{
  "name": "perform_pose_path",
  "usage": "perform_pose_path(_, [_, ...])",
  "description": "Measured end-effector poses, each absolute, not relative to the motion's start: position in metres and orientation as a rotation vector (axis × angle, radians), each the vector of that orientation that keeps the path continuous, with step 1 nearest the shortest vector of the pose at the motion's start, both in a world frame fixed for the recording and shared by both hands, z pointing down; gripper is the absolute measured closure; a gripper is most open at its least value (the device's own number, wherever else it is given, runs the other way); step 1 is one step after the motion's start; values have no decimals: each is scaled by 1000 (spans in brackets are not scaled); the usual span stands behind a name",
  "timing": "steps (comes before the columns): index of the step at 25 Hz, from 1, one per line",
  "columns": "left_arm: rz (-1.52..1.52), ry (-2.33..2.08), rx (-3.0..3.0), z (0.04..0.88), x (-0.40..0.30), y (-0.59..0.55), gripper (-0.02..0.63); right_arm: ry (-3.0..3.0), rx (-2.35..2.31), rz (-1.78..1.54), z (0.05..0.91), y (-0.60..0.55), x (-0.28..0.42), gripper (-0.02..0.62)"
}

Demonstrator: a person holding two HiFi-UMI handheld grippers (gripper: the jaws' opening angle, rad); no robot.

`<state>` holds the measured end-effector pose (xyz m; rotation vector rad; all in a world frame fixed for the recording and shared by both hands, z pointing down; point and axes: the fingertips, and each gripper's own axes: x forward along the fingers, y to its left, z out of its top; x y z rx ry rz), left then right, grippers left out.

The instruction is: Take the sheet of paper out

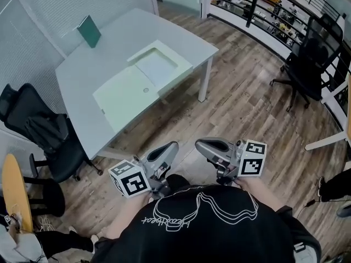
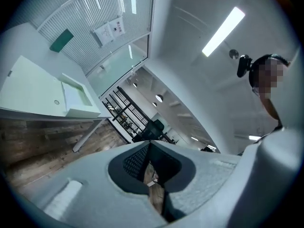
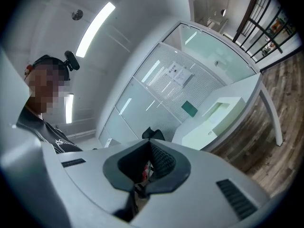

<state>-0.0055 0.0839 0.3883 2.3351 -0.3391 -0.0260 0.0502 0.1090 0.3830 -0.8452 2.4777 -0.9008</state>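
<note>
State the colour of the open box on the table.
Pale mint green. The open box shows best in the head view.

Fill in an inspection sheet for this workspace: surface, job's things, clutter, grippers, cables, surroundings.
Surface: grey table on a wood floor.
Job's things: pale green box lying open on the table; what looks like the sheet of paper lies in its tray half.
Clutter: small dark green object near the table's far edge.
Grippers: left gripper and right gripper both shut, empty, held at the person's chest, away from the table.
Cables: nothing seen on the table.
Surroundings: black office chairs, railing.
</note>
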Motion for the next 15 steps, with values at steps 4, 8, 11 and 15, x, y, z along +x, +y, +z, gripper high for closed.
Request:
perform_pose_path(4, [-45,-342,2312,395,1,57,593,2469,-865,-934,392,84,58,588])
perform_pose_path(8, [-42,-334,2281,405,8,16,592,2451,-892,-960,399,46,67,588])
perform_pose_path(11, [-20,-341,2272,411,13,-24,592,2435,-899,-976,402,12,73,588])
perform_pose_path(15, [-12,-369,2256,416,19,-76,592,2420,-878,-994,404,-37,79,588])
